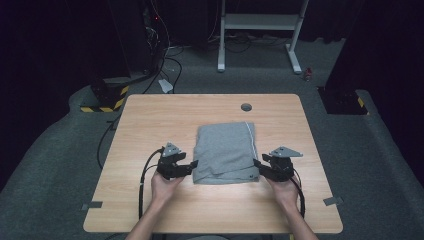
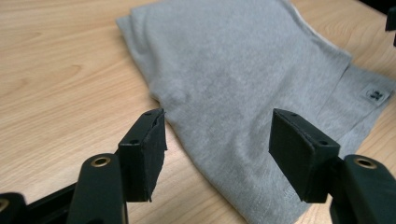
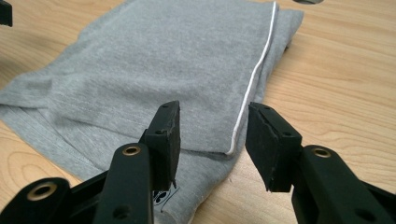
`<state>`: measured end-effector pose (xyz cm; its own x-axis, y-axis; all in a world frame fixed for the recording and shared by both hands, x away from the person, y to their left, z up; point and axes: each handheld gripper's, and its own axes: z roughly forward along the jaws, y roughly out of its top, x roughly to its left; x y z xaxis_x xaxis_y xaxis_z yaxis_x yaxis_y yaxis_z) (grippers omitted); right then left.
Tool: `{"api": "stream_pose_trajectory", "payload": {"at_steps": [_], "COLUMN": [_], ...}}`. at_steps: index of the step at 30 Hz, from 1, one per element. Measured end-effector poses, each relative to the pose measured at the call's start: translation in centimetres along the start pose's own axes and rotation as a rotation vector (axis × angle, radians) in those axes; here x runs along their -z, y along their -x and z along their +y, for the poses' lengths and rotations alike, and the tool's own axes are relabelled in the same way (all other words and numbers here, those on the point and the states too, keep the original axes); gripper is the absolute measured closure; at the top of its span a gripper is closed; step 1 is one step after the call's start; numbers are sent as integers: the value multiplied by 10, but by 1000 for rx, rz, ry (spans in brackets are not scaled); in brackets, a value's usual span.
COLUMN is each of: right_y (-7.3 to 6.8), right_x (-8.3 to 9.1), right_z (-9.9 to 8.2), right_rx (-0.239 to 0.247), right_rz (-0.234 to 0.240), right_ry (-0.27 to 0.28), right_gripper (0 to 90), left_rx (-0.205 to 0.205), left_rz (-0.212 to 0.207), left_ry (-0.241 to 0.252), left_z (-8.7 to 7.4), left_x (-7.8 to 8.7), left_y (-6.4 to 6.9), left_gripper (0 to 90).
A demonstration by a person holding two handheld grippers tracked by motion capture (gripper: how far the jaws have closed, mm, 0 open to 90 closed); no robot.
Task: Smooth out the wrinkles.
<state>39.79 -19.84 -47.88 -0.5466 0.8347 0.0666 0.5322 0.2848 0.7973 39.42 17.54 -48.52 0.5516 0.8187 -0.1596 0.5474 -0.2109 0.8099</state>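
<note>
A folded grey garment (image 1: 226,151) lies flat on the middle of the wooden table (image 1: 150,120), with a white piped edge (image 3: 254,77) along its right side and a small label (image 2: 376,95) near its front right corner. My left gripper (image 1: 194,165) is at the garment's front left corner, open, with nothing pinched. In the left gripper view the cloth (image 2: 233,84) lies beyond the open left gripper (image 2: 217,149). My right gripper (image 1: 256,164) is at the front right corner, also open. In the right gripper view the right gripper (image 3: 212,140) stands just above the cloth's edge (image 3: 154,70) without touching it.
A round cable hole (image 1: 246,107) sits in the table behind the garment. Cables trail from both grippers toward the table's front edge. Beyond the table stand a white frame (image 1: 260,30) and a yellow-and-black striped base (image 1: 105,100) on the grey floor.
</note>
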Motion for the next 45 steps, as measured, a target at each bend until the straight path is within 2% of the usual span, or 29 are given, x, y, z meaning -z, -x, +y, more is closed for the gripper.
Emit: {"api": "stream_pose_trajectory", "payload": {"at_steps": [4, 5, 9, 15, 21, 23, 25, 29, 31, 32, 35, 37, 38, 39, 41, 45], "right_y": [5, 7, 12, 22, 32, 37, 38, 47, 51, 54, 57, 60, 60, 63, 64, 66], "right_x": [5, 7, 13, 23, 29, 32, 33, 34, 34, 34, 32, 30, 30, 28, 26, 20], "right_z": [1, 1, -2, -7, -13, -17, -18, -28, -30, -32, -35, -37, -37, -40, -41, -44], "right_rx": [-16, -22, -37, -68, -86, -110, -108, -131, -137, -143, -135, -129, -129, -139, -149, -144], "right_rz": [-3, -6, -10, -27, -44, -51, -54, -79, -80, -94, -119, -139, -139, -155, -153, -177], "right_ry": [21, 26, 38, 58, 59, 58, 54, 31, 33, 25, 1, -15, -15, -32, -51, -81], "right_gripper": [539, 538, 536, 534, 533, 531, 531, 529, 528, 526, 520, 518, 518, 513, 509, 507], "left_rx": [13, 34, 37, 50, 53, 68, 75, 67, 73, 70, 72, 76, 76, 69, 80, 116], "left_rz": [4, 0, 12, 19, 24, 27, 34, 88, 92, 115, 136, 163, 163, 186, 211, 232], "left_ry": [4, 14, 40, 46, 40, 45, 47, 20, 14, 0, -5, -30, -30, -39, -52, -55], "left_z": [0, 1, 2, 2, 0, -2, -4, -15, -17, -20, -23, -28, -28, -30, -35, -41], "left_x": [5, 9, 15, 18, 19, 22, 23, 27, 28, 29, 29, 28, 28, 28, 27, 25], "left_y": [-4, -7, -8, -13, -18, -24, -26, -36, -37, -42, -45, -50, -50, -52, -57, -65], "left_gripper": [359, 359, 359, 357, 356, 365, 368, 367, 367, 367, 366, 372, 372, 375, 375, 371]}}
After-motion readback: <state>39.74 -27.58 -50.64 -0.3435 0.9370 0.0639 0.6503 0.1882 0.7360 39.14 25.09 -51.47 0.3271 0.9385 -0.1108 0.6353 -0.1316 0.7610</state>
